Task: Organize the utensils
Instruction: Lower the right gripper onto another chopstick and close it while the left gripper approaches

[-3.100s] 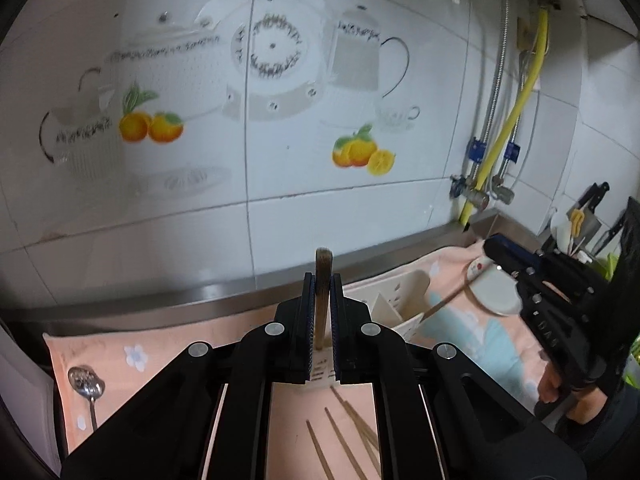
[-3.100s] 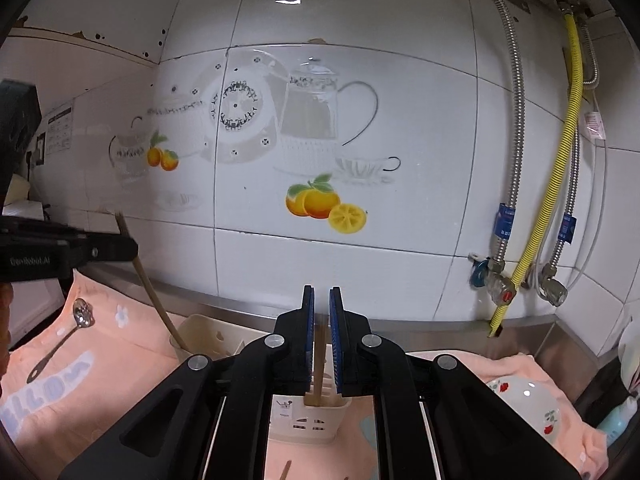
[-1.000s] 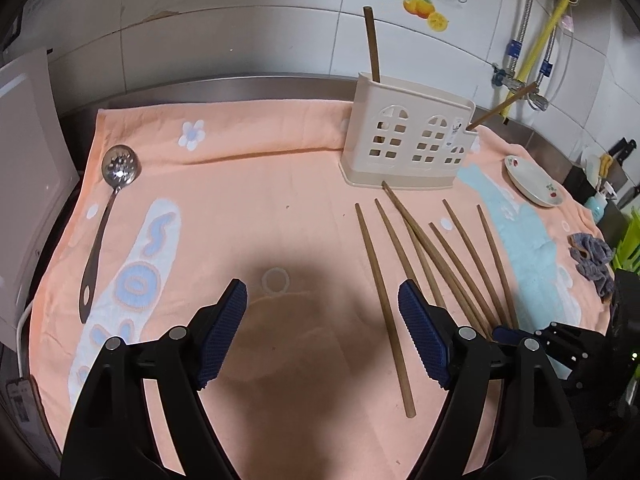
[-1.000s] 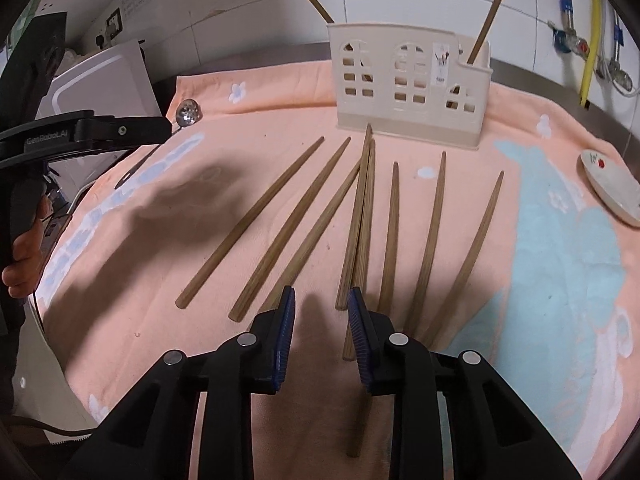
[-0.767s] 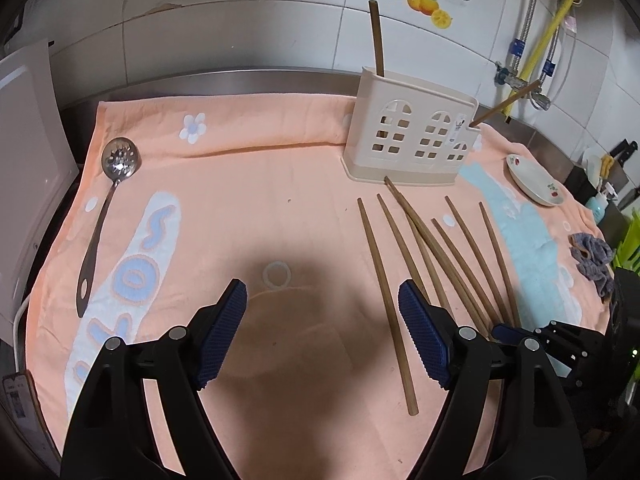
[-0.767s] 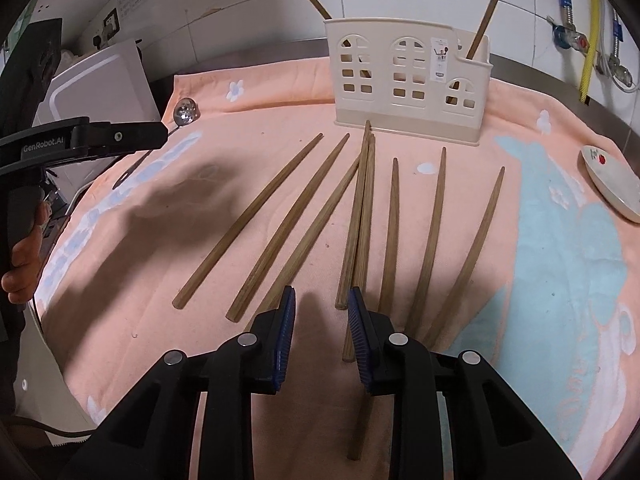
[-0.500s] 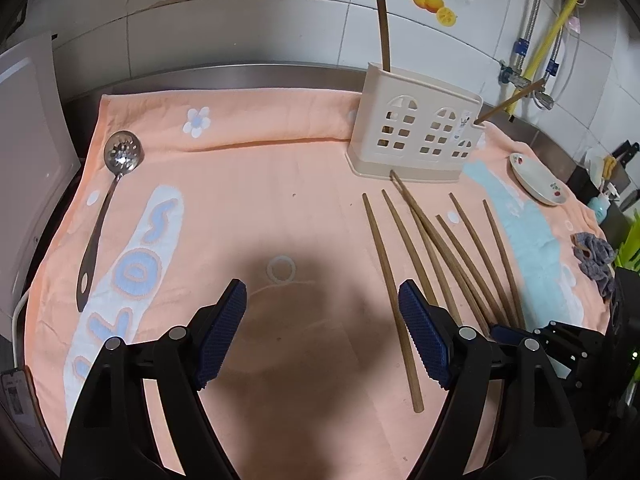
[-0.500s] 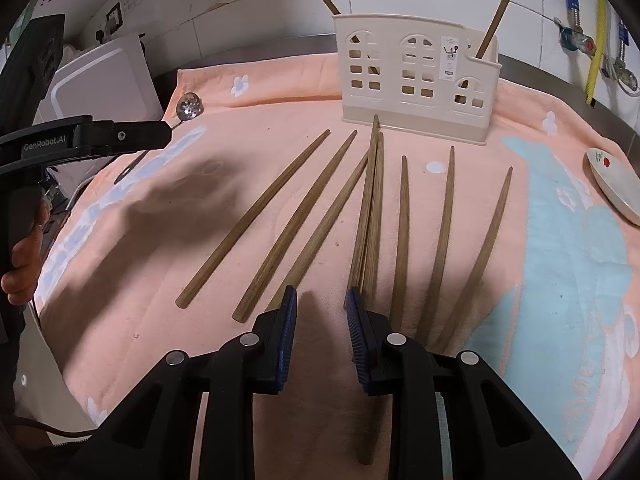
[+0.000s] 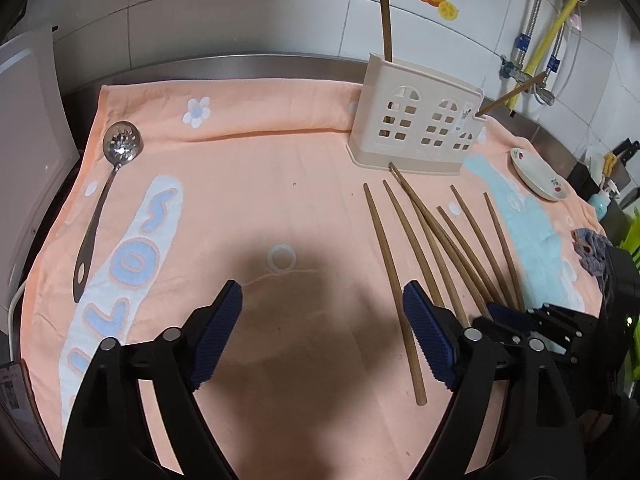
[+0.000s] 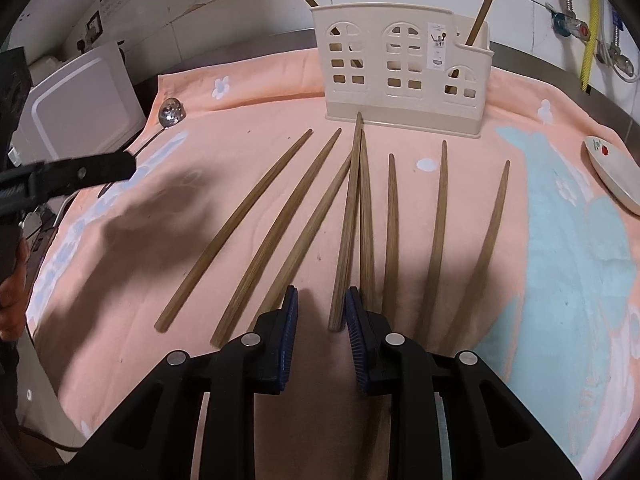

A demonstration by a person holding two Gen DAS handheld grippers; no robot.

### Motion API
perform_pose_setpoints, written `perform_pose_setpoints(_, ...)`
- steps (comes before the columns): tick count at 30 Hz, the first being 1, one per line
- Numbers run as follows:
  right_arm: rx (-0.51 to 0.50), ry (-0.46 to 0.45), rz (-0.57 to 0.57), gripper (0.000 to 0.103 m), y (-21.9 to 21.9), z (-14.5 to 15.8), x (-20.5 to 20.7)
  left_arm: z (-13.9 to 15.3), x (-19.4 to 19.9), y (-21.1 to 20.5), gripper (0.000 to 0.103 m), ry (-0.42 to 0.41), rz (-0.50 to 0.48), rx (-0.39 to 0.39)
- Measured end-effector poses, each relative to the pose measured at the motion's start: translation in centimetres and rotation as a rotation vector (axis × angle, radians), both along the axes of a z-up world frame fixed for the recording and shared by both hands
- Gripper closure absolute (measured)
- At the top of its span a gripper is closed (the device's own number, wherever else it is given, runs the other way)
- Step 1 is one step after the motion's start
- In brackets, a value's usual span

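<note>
Several wooden chopsticks [image 10: 348, 220] lie fanned on the peach towel [image 10: 208, 184] in front of a cream utensil holder [image 10: 404, 72], which has two chopsticks standing in it. The chopsticks [image 9: 424, 240] and the holder [image 9: 420, 128] also show in the left wrist view. My right gripper [image 10: 322, 316] is open and empty, low over the near ends of the middle chopsticks. My left gripper [image 9: 322, 320] is wide open and empty over the towel, left of the chopsticks. A slotted metal spoon [image 9: 108, 188] lies at the towel's left edge.
A small white dish [image 9: 538, 176] sits at the towel's right side. A white appliance [image 10: 80, 108] stands to the left. Pipes and a yellow hose [image 9: 552, 32] run down the tiled wall. A grey rag [image 9: 592, 248] lies at the right edge.
Three seconds ago both grippers were shut on chopsticks above the holder. Those chopsticks now stand in the holder and both grippers are open. In the last second the right gripper came closer to the chopsticks on the towel.
</note>
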State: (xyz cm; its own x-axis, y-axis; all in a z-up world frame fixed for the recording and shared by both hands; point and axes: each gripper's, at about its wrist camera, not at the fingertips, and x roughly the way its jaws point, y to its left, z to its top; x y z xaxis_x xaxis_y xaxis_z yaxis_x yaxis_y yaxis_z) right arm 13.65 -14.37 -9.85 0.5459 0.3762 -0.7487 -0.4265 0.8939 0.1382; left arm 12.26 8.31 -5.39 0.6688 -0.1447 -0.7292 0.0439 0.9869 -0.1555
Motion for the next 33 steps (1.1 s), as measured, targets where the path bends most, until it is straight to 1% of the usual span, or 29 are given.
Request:
perform_pose_setpoints(4, -0.005, 0.004, -0.013, 0.084, 0.2, 0.0, 0.8, -0.4, 0.0, -0.3, 0.016, 0.012, -0.008, 0.011)
perform_pose_setpoints(13, -0.029, -0.001, -0.020, 0.088, 0.5, -0.1, 1.4, -1.1, 0.0, -1.4, 0.008, 0.037, -0.024, 0.039)
perform_pose_setpoints(18, -0.052, -0.014, -0.024, 0.094, 0.5, -0.2, 1.4, -1.4, 0.1, -1.8, 0.007, 0.050, -0.030, 0.055)
perform_pose_setpoints(25, -0.052, -0.031, -0.026, 0.096, 0.2, 0.0, 1.2, -2.2, 0.1, -2.8, 0.007, 0.069, -0.046, 0.093)
perform_pose_setpoints(33, -0.015, -0.081, -0.041, 0.096, -0.8, 1.8, 0.1, -2.8, -0.3, -4.2, 0.007, 0.068, -0.073, 0.087)
